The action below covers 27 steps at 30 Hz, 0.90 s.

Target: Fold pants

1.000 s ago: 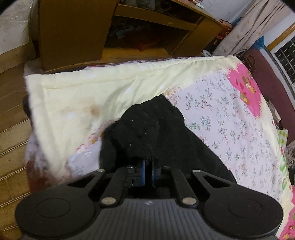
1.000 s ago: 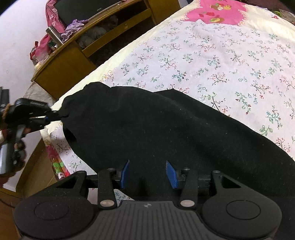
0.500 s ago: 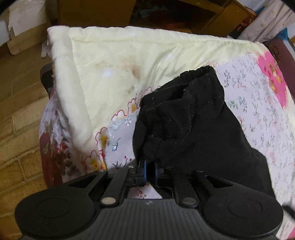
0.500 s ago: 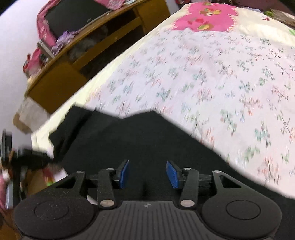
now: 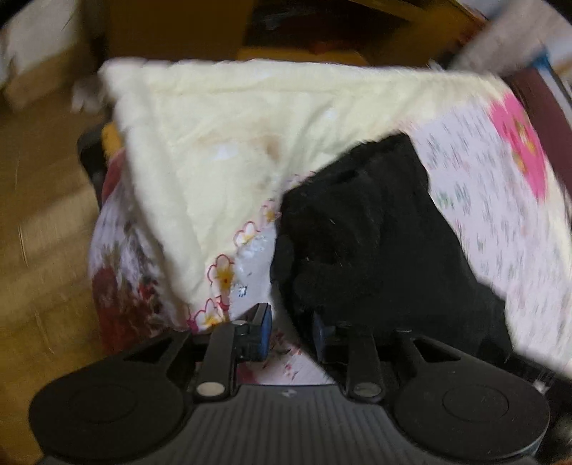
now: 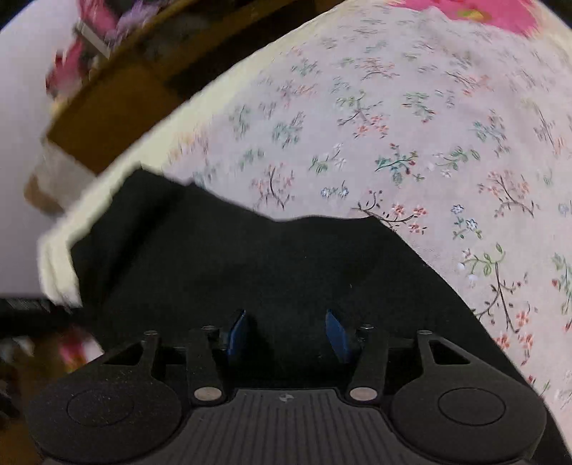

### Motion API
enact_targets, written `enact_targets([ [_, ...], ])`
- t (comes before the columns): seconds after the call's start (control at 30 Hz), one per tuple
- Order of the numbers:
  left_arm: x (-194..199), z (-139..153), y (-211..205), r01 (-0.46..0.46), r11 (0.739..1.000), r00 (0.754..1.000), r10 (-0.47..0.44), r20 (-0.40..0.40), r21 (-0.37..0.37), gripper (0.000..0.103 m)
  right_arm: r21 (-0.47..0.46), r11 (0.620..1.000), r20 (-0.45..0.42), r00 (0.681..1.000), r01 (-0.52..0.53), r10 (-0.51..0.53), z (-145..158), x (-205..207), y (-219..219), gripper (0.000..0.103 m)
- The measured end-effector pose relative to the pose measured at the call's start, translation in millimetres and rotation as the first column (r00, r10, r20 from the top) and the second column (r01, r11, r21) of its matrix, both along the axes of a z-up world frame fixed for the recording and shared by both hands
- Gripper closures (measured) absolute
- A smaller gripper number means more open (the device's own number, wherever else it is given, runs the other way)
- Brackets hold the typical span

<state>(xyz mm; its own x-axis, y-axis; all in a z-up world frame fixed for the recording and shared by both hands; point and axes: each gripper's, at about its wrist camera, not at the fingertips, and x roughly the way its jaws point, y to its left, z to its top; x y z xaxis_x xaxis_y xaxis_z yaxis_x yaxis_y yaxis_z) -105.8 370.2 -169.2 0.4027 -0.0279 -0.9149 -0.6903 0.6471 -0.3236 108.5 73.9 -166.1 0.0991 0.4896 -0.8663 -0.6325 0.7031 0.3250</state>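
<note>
Pads (image 5: pixel 264 331) of the left claw (image 5: pixel 290 331) stand parted, blue faces showing, with flowered cloth visible in the gap; the right-hand pad is half hidden by a bunched lump of the black pants (image 5: pixel 361 243), which touches it but is not pinched. The right claw (image 6: pixel 287 334) is spread wide, hanging over the pants (image 6: pixel 250 272) with dark fabric between and below its pads (image 6: pixel 237 331); whether they touch the cloth I cannot tell.

The pants lie on a floral quilt (image 6: pixel 411 150) near its corner, their far edge close to the cream border (image 5: pixel 221 143). Beyond the quilt stands a wooden cabinet (image 6: pixel 107 111).

The left view alone shows the quilt corner folded back and a wooden floor (image 5: pixel 43 221) beside the bed. The right view alone shows the pants spread flat and broad, with a pink patch (image 6: pixel 482 12) at the quilt's far end. Both views are blurred.
</note>
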Motion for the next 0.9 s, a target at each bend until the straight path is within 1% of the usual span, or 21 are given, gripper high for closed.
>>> enact_targets([
  [0.07,2,8,-4,0.057,0.997,0.998,-0.056,-0.027,0.043,0.067,0.031,1.0,0.009,1.0,0.001,-0.001,11,-3,-6,0.062],
  [0.17,-1,26,-2,0.076,0.995,0.997,-0.076,0.0,0.063,0.067,0.077,0.996,0.01,0.999,0.05,-0.051,27,-5,-25,0.062],
  [0.23,3,40,-6,0.108,0.988,0.994,-0.11,0.016,0.109,0.067,0.101,0.99,0.009,0.994,0.103,-0.104,36,-8,-41,0.062],
  [0.3,16,57,-21,0.194,0.961,0.979,-0.203,0.028,0.196,0.067,0.116,0.978,0.002,0.984,0.175,-0.176,42,-12,-60,0.062],
  [0.37,37,67,-43,0.289,0.922,0.95,-0.31,0.045,0.26,0.067,0.116,0.962,-0.005,0.969,0.247,-0.248,44,-19,-81,0.061],
  [0.47,72,68,-77,0.411,0.861,0.89,-0.45,0.073,0.299,0.067,0.101,0.939,-0.001,0.944,0.328,-0.329,45,-37,-116,0.061],
  [0.53,93,61,-92,0.444,0.836,0.867,-0.491,0.079,0.321,0.066,0.075,0.92,0.009,0.922,0.385,-0.386,44,-47,-140,0.061],
  [0.57,100,54,-94,0.447,0.833,0.865,-0.496,0.081,0.325,0.066,0.07,0.906,0.015,0.907,0.418,-0.42,45,-53,-156,0.061],
  [0.63,107,35,-91,0.427,0.843,0.884,-0.466,0.048,0.327,0.066,0.057,0.872,0.032,0.872,0.487,-0.489,44,-64,-187,0.061],
  [0.67,108,23,-85,0.408,0.858,0.901,-0.433,0.01,0.311,0.066,0.047,0.854,0.045,0.853,0.518,-0.52,41,-69,-202,0.061],
  [0.73,105,-2,-70,0.357,0.897,0.933,-0.354,-0.061,0.261,0.066,0.008,0.8,0.069,0.798,0.599,-0.598,34,-76,-236,0.061],
  [0.77,100,-10,-63,0.328,0.914,0.945,-0.317,-0.083,0.24,0.067,-0.018,0.757,0.065,0.757,0.653,-0.651,28,-79,-257,0.061],
  [0.8,97,-15,-56,0.295,0.933,0.955,-0.283,-0.086,0.206,0.067,-0.027,0.713,0.052,0.713,0.701,-0.699,24,-83,-276,0.061],
  [0.83,96,-15,-53,0.267,0.945,0.963,-0.256,-0.083,0.189,0.067,-0.031,0.675,0.046,0.675,0.737,-0.736,21,-86,-291,0.061],
  [0.87,95,-11,-55,0.255,0.947,0.966,-0.242,-0.087,0.198,0.067,-0.043,0.634,0.052,0.636,0.772,-0.77,20,-90,-308,0.061],
  [0.9,99,-6,-62,0.27,0.936,0.962,-0.253,-0.101,0.225,0.067,-0.063,0.587,0.077,0.59,0.807,-0.803,20,-96,-327,0.061],
])
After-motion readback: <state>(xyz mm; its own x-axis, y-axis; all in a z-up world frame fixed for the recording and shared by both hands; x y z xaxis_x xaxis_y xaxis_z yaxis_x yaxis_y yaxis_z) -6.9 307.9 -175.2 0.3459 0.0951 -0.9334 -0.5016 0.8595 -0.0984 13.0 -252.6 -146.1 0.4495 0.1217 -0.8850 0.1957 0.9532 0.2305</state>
